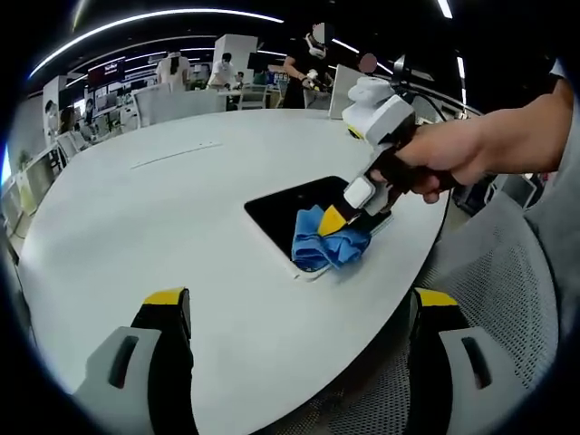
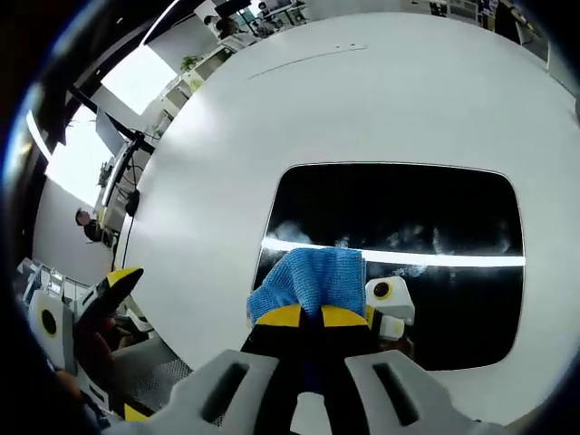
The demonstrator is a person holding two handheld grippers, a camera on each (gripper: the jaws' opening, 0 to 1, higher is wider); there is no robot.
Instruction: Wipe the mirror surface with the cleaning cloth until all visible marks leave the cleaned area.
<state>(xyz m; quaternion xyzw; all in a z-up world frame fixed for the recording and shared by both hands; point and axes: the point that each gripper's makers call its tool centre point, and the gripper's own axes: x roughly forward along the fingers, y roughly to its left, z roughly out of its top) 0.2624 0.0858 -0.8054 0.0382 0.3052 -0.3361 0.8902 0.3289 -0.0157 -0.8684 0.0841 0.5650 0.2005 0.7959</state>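
At lower left of the left gripper view, left gripper (image 1: 294,313) hangs spread, idle above white table (image 1: 136,217). Rightward, right gripper (image 2: 313,315) pinches blue cloth (image 2: 313,276) against mirror (image 2: 408,208), near edge, likely to scrub the faint smears alongside.

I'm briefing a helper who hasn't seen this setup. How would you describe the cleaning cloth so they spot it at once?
Find the big white oval table, then the dark rectangular mirror lying flat on it. The cleaning cloth is the crumpled bright blue fabric on the mirror, pinched in the right gripper. It is the sole blue, soft thing there.
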